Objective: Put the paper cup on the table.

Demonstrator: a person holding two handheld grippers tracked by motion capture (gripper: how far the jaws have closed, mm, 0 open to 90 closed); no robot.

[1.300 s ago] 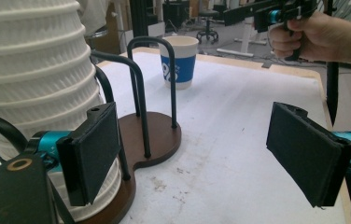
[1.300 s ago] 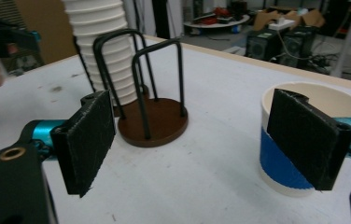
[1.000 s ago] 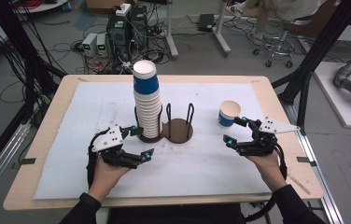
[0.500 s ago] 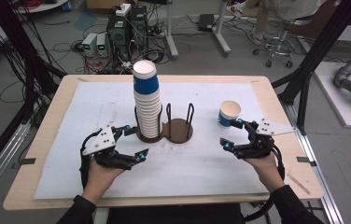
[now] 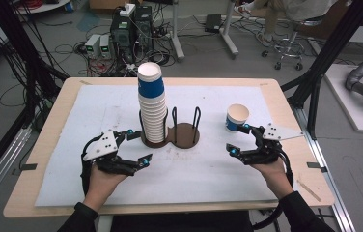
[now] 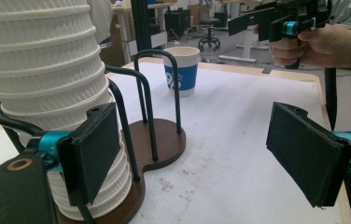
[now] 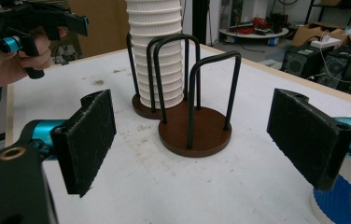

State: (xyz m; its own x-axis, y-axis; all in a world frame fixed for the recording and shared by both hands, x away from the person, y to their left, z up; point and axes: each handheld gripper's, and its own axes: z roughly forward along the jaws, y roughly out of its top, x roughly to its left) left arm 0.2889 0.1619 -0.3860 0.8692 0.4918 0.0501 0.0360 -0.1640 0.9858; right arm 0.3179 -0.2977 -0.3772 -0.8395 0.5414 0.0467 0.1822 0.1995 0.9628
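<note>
A: Cups first. Why is the stack of paper cups [image 5: 152, 107] standing where it is?

B: It sits in one ring of the two-ring wire cup holder [image 5: 185, 133], so the black hoops keep the tall column upright. The other ring is bare, probably waiting for cups taken off the stack.

A: And the single blue-and-white paper cup [image 5: 236, 117]?

B: Upright on the white mat [image 5: 266, 96], apart from the holder, on its right as the high view shows it.

A: Where are the grippers relative to the holder?

B: The left gripper [image 5: 136, 146] is just beside the stack's base on the holder's left, jaws spread and holding nothing; in the left gripper view one pad [image 6: 96, 151] stands close against the ribbed cups, though I can't tell if it touches. The right gripper [image 5: 239, 140] hangs right of the holder, jaws wide apart and empty, the single cup just beside its far finger [image 7: 311, 137].
</note>
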